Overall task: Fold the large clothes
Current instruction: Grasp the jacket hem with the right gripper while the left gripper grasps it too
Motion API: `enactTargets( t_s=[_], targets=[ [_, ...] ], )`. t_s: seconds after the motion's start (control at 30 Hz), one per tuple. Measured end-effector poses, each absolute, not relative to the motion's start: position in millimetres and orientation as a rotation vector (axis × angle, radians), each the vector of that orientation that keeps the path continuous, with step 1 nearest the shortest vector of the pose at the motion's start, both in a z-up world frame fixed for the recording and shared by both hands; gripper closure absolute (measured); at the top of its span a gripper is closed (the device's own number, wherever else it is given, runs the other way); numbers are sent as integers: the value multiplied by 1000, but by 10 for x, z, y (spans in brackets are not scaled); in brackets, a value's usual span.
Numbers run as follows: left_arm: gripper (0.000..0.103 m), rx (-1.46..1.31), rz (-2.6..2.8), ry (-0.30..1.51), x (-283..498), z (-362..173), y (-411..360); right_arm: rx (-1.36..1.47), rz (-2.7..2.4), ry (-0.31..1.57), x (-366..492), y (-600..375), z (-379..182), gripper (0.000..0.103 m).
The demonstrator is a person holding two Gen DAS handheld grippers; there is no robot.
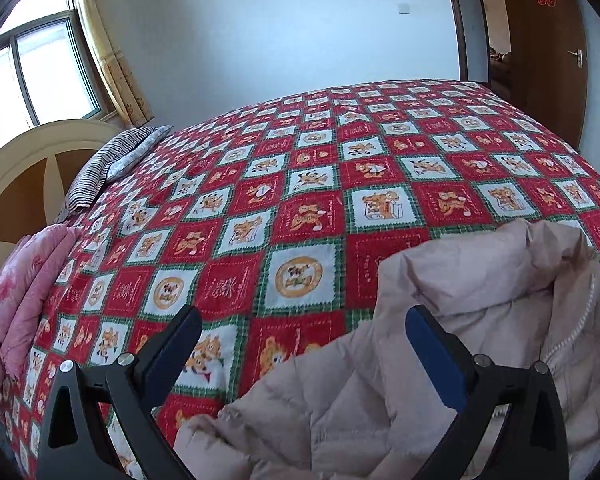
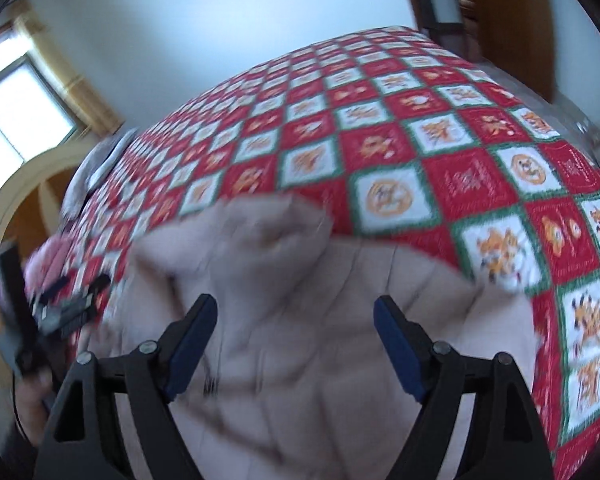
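A pale pink-beige quilted puffer jacket point(image 1: 480, 340) lies crumpled on the near edge of the bed, its zipper point(image 1: 576, 332) showing at the right. My left gripper point(image 1: 304, 316) is open and empty, hovering over the jacket's left part and the quilt. In the blurred right wrist view the jacket point(image 2: 300, 340) fills the lower middle. My right gripper point(image 2: 296, 306) is open and empty just above it. The left gripper also shows in the right wrist view point(image 2: 72, 296) at the far left.
The bed carries a red, white and green checked quilt point(image 1: 300, 184). A striped pillow point(image 1: 112, 164) and a folded pink blanket point(image 1: 24, 296) lie by the cream headboard point(image 1: 16, 176). A window point(image 1: 32, 72), curtain and a brown door point(image 1: 544, 52) stand behind.
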State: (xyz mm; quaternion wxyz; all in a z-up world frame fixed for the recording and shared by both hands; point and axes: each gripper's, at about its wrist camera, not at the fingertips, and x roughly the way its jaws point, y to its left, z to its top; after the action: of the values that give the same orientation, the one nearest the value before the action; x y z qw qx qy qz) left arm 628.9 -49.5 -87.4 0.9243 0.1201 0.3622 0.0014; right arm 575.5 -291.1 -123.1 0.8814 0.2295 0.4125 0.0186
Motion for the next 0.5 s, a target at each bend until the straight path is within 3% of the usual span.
enactTargets(
  t_s=[0.17,0.4,0.43,0.5],
  targets=[
    [1,269,-7,773,6617,-1035,-682,496,49,983,6350,-3004,-1451,20],
    [1,277,-68,769,6713,-1228,-734,168,79,1095,6270,-2936,-1638,21],
    [4,281,-85,767,6710,-1244,-752,142,80,1094,6269,-2952,-1641,28],
    [31,306,-118,760,6692,-1269,-821,122,103,1077,6290,-2966,-1638,41]
  ],
)
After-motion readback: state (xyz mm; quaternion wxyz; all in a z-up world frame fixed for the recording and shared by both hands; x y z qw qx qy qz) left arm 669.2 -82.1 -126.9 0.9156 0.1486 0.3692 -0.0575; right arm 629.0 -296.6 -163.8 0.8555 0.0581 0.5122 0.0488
